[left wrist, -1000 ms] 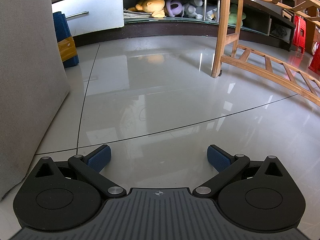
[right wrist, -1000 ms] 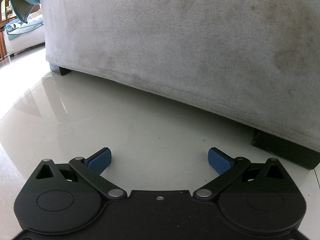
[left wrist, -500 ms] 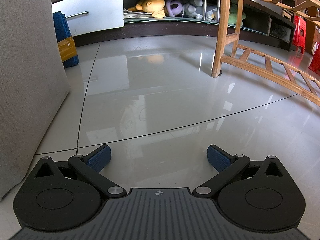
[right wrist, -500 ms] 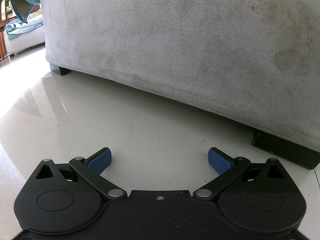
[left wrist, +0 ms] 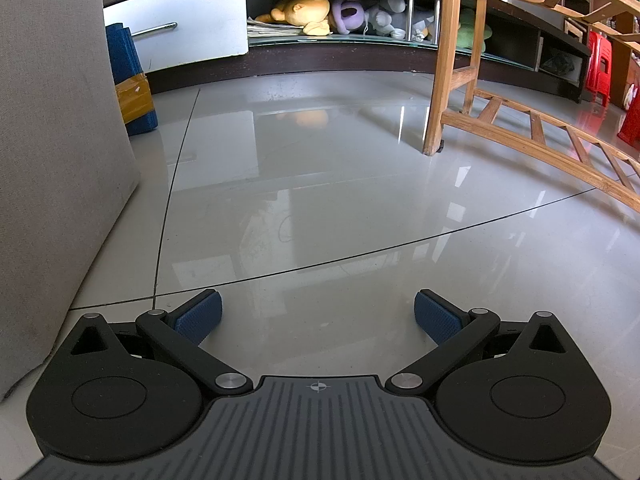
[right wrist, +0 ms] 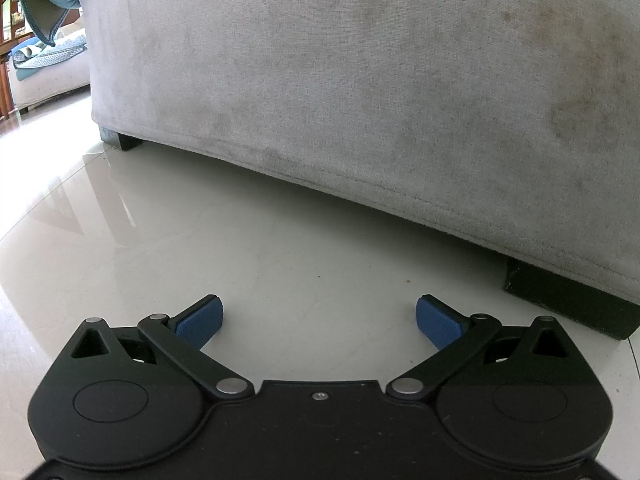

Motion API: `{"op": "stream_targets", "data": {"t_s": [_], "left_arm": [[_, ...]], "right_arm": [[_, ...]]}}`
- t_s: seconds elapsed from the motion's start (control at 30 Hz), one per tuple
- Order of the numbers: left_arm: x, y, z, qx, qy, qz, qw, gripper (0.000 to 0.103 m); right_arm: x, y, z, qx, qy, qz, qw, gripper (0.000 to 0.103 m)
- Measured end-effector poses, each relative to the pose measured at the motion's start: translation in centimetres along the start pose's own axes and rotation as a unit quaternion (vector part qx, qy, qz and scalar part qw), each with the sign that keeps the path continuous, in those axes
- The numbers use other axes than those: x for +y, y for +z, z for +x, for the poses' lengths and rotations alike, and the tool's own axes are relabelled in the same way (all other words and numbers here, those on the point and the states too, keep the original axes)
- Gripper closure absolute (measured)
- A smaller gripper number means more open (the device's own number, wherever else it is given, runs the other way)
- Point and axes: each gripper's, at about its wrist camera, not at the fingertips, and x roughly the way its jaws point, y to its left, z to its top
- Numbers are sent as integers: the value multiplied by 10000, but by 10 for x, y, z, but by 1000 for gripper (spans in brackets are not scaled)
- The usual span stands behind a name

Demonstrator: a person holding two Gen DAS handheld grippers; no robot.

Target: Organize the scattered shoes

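No shoe shows in either view. My left gripper (left wrist: 318,314) sits low over the glossy grey tiled floor (left wrist: 320,200), open, its blue pads (left wrist: 198,316) wide apart with nothing between them. My right gripper (right wrist: 318,318) is also open and empty, low over the pale floor (right wrist: 200,240), facing the grey fabric sofa (right wrist: 360,80) from close by.
In the left wrist view a grey sofa side (left wrist: 48,140) fills the left. A blue and yellow bundle (left wrist: 132,80) stands behind it. A wooden frame (left wrist: 440,60) rises at right, near red stools (left wrist: 600,64). A low cabinet (left wrist: 320,52) holds plush toys (left wrist: 304,10). Dark sofa feet (right wrist: 568,300) rest on the floor.
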Motion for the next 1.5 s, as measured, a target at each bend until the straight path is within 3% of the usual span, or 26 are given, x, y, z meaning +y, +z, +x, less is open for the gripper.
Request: {"op": "stream_targets", "data": {"t_s": [0.53,1.0,1.37,1.5], "left_arm": [[0,0,0,-1,0,0,10000,0],[0,0,0,-1,0,1,10000,0],[0,0,0,5,-1,2,10000,0],[0,5,1,288,18,15,9996,0]], "right_arm": [[-4,6,8,46,117,-100,9999,0],[-8,55,23,929,535,-299,9938,0],[11,105,11,827,1510,-1096,9790,0],[25,119,7,795,1964,-1315,9684,0]]}}
